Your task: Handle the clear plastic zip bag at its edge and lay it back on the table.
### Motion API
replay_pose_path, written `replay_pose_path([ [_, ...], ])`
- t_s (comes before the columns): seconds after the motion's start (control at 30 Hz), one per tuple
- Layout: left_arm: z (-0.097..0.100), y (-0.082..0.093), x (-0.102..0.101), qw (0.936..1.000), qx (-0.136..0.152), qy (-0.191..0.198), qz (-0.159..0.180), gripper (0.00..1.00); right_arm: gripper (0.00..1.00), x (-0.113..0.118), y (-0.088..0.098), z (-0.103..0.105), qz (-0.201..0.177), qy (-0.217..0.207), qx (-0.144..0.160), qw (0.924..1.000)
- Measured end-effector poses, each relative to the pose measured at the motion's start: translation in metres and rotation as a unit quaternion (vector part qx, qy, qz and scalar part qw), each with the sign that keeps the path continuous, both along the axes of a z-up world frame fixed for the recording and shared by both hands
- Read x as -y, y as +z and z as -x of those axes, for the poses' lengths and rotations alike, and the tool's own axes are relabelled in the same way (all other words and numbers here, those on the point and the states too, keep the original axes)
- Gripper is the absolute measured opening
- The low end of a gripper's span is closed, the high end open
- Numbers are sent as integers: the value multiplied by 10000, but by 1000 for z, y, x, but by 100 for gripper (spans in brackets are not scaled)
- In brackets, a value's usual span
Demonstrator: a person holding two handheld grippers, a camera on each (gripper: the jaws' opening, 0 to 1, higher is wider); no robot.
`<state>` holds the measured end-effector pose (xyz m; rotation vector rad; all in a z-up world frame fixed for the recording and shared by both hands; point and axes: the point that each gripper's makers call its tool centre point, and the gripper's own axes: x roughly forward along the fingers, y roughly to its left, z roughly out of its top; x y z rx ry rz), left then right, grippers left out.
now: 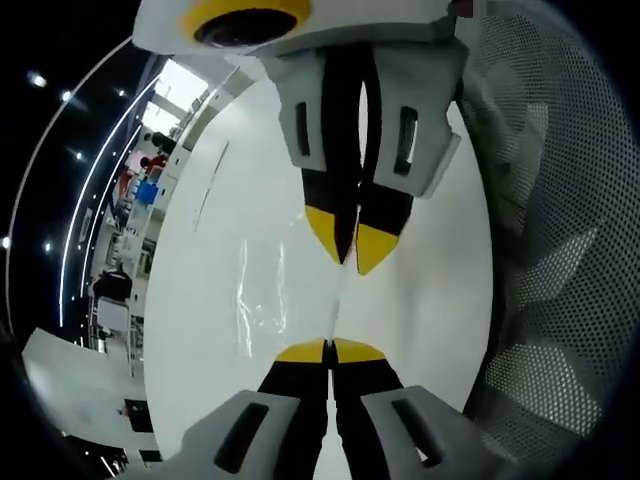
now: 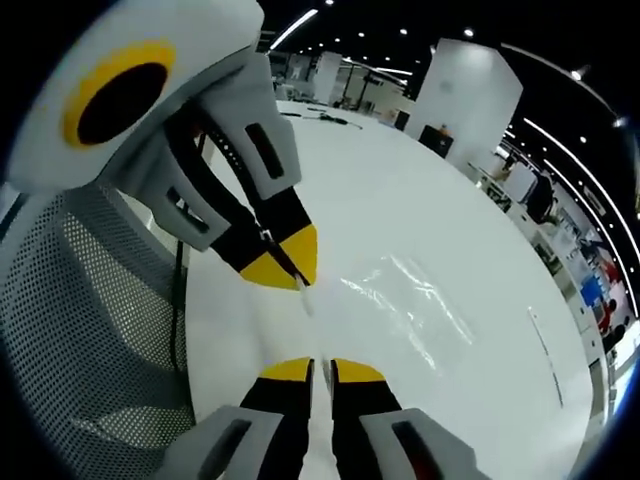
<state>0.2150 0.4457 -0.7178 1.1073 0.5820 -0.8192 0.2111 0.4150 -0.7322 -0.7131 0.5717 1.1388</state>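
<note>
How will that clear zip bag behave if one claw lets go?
The clear plastic zip bag looks thin and wrinkled, so probably floppy: its free edge would likely sag onto the white table. It appears empty, so likely very light. The glossy film may slip from the left claw.

I see the clear, glossy plastic zip bag (image 2: pixel 410 300) throwing pale streaks over the plain white table top (image 2: pixel 440 200). My left gripper (image 1: pixel 330 350) and right gripper (image 2: pixel 320 368) have yellow tips, black jaws and grey housings. The grey mesh chair back (image 1: pixel 550 250) is dotted with small dark holes
</note>
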Motion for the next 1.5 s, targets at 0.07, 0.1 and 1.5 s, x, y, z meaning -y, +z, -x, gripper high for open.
replay_pose_path([
  [0.07, 0, 2, 2, 9999, -37, 36, 112, 0, 6, -2, 6, 0, -95, 2, 49, 9999],
  [0.1, 0, 2, 3, 9999, -57, 53, 153, 0, 6, -3, 10, 2, -152, 18, 70, 9999],
  [1.5, 1, 18, 19, 9942, -114, 347, 1014, 0, 13, -14, 31, 1, -687, 119, 242, 9973],
])
